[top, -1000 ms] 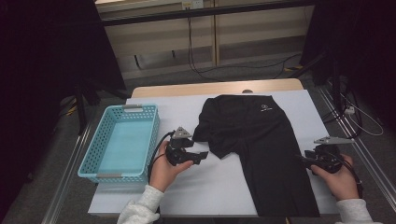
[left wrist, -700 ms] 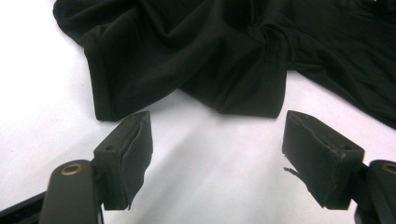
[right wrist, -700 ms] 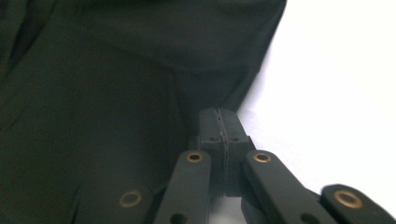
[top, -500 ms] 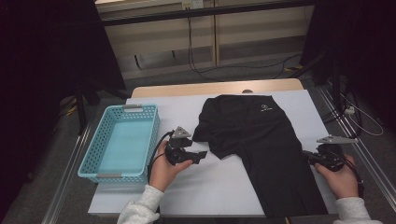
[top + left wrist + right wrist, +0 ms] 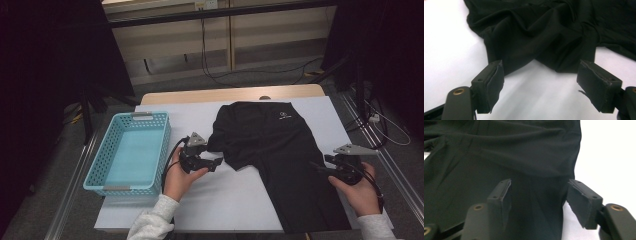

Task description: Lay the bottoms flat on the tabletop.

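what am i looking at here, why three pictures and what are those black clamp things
A person sits at a table with a hand-held two-jaw tool in each hand: the left tool and the right tool. The high view comes from a fixed camera above; the other two pictures come from a camera riding on each tool, looking along its black jaws. A black shirt lies spread on the white surface beside a light blue basket. The right tool's jaws have just been opening over the shirt's edge. Both tools are open, holding nothing.
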Demonstrator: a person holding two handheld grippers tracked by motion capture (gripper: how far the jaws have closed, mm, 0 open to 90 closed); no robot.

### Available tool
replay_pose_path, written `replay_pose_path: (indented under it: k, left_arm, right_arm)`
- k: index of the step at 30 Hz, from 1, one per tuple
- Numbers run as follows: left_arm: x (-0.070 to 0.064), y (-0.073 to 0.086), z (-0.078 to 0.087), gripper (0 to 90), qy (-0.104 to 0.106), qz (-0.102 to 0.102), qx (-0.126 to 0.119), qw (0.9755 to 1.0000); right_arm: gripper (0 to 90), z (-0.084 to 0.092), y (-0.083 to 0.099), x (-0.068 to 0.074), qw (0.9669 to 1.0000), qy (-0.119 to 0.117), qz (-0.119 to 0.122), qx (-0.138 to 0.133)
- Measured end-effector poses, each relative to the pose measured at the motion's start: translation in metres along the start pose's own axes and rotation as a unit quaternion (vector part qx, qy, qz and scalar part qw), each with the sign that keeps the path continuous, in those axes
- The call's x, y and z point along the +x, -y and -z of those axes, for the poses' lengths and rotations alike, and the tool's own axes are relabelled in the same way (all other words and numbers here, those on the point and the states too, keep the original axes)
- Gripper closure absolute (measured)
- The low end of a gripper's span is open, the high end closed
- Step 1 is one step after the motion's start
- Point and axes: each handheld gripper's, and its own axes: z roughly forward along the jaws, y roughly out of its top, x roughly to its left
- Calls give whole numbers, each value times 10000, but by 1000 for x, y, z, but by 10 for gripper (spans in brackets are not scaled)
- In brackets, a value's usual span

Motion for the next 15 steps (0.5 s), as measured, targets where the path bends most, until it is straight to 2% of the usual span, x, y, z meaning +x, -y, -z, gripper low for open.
replay_pose_path:
  k: [4,6,9,13,14,15]
  left_arm:
    - [6,0,-11,287,-162,-34,-44,9999]
    - [9,-1,-14,336,-108,-10,-22,9999]
    - [13,0,-18,404,-165,-56,-34,9998]
    - [18,0,-26,510,-73,-77,127,9999]
    - [18,1,-28,531,-78,-26,138,9999]
    - [18,1,-30,544,-76,-96,201,9997]
  right_arm:
    - [319,1,-2,3,9999,-41,-17,-92]
    - [299,0,-4,5,9999,-84,-46,-139]
    - [298,-1,-6,8,9996,-193,-18,-182]
    - [297,1,-4,10,9995,-242,33,-201]
    - [296,2,-3,10,9995,-235,35,-206]
    - [295,3,-3,10,9995,-233,28,-192]
